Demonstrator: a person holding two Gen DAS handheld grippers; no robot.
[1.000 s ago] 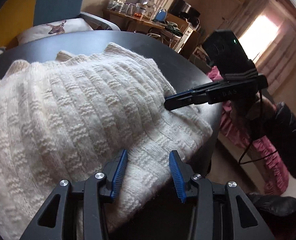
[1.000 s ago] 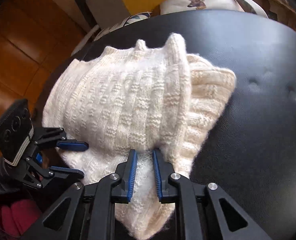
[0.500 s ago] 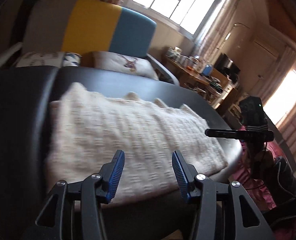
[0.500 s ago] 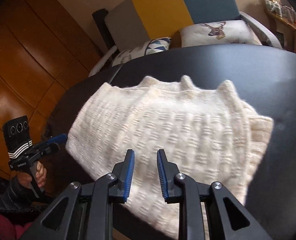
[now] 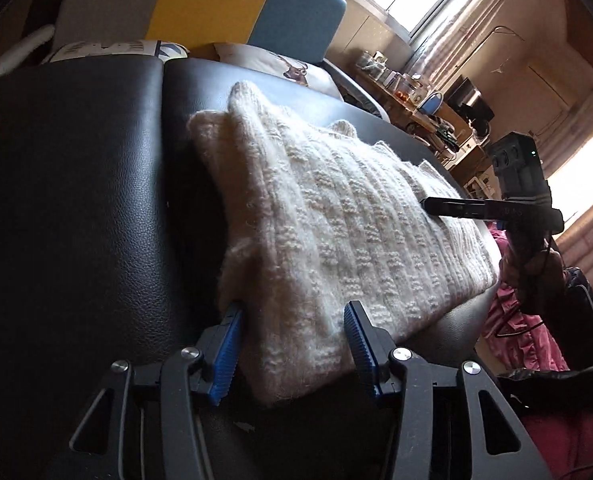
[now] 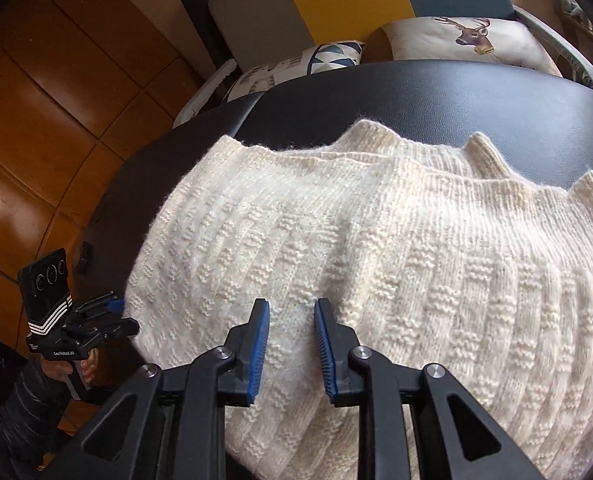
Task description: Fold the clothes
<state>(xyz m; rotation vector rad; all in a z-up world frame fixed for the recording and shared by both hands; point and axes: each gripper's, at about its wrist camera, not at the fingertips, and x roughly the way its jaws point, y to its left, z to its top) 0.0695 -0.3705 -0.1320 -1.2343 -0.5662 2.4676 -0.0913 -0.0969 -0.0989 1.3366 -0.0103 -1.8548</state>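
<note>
Cream, chunky ribbed-knit sweater [image 5: 336, 220], already doubled into a thick oblong, lying flat on the black leather-look desk [image 5: 76, 200]. Fills the centre and right of the left wrist view and most of the lower right of the right wrist view, with several knit peaks standing up along the far edge. Probably partway through the folding, with one more fold or a squaring-up left to do.

Left gripper [image 5: 292, 312] set low at the bottom centre of its own view, straddling the sweater's near corner. Blue ribbed pads either side of the thick edge, the left one just at the fabric's fringe, jaws closing but not yet pressing. Placed there, most likely, because a corner gives hold of every layer at once and keeps the stack from sliding apart when lifted.

Right gripper [image 6: 290, 304] at the bottom centre of its view, angled down over the sweater's near edge, well along from the left one. Jaws a little apart, bare knit showing in the gap, nothing clenched. Likely lined up to take the same edge, so both ends rise together and the fold line stays straight.

Soft, heavy wool: apt to sag between the two grips and to slip from a shallow bite. Worth a deep pinch through all the layers.

Beyond the desk, at the upper edge of both views, a grey, yellow and blue sofa back [image 5: 216, 0] and a white deer-print cushion [image 6: 464, 36], clear of the work.
</note>
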